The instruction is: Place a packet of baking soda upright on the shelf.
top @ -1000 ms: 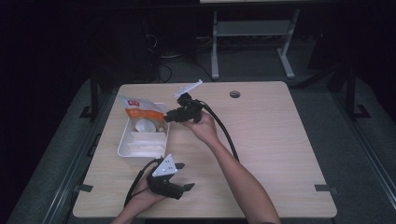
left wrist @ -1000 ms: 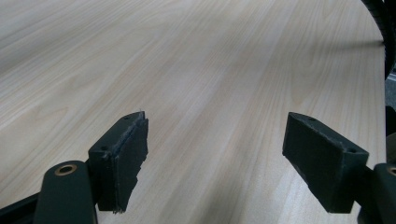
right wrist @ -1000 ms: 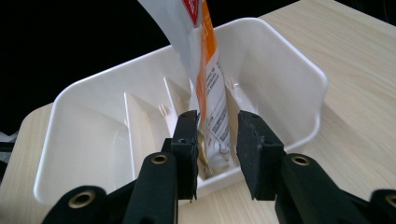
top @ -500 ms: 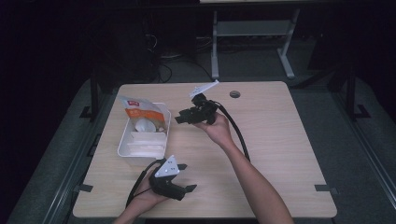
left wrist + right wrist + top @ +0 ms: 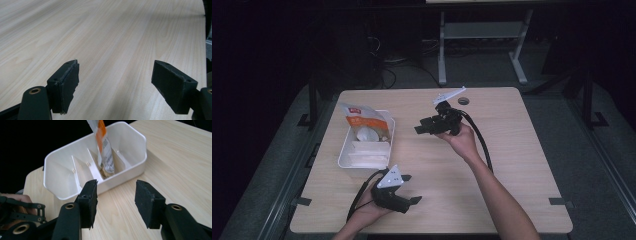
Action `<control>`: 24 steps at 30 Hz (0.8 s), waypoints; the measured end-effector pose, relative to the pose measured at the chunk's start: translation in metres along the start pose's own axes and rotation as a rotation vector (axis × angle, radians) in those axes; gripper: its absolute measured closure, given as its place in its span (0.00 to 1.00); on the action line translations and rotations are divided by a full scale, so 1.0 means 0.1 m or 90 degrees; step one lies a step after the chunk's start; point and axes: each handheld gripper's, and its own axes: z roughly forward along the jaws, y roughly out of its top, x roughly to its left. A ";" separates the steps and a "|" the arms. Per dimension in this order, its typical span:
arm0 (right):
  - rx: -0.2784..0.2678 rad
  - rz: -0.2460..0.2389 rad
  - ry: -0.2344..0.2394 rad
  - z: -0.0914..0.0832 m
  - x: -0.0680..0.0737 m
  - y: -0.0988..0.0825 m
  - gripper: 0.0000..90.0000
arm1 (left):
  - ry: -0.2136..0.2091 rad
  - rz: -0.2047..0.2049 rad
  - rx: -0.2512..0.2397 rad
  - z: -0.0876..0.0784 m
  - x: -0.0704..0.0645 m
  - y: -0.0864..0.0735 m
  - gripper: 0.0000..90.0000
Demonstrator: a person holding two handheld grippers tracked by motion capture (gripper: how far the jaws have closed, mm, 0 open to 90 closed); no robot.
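A white divided tray (image 5: 343, 156) sits on the left of the wooden table (image 5: 512, 150). An orange-and-white packet (image 5: 361, 121) stands in its far compartment, seen upright in the right gripper view as the packet (image 5: 103, 147) inside the tray (image 5: 135, 167). My right gripper (image 5: 421, 128) hovers over the table's middle, a hand's width right of the tray, open and holding nothing; its jaws face the tray. My left gripper (image 5: 412, 192) rests near the front edge, just below the tray, open over bare wood, as the left gripper (image 5: 115, 82) shows.
A round cable hole (image 5: 462, 101) lies at the table's far edge. Black cables trail from both grippers. A metal stand (image 5: 482, 35) is on the dark floor beyond the table. The left hand and gripper (image 5: 22, 220) appear beside the tray's near end.
My right gripper has drawn back rightward from the tray's far end to the table's middle, with nothing in it. The left gripper has stayed put.
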 end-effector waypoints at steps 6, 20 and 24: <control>-0.005 0.005 -0.007 -0.13 -0.03 -0.08 0.55 | -0.002 0.002 0.002 0.02 -0.01 0.00 0.24; -0.014 0.028 -0.039 -0.46 -0.08 -0.30 0.49 | -0.001 0.004 0.004 0.02 -0.01 0.00 0.24; -0.011 0.039 -0.039 -0.54 -0.10 -0.37 0.47 | -0.001 0.000 0.004 0.01 0.00 0.00 0.24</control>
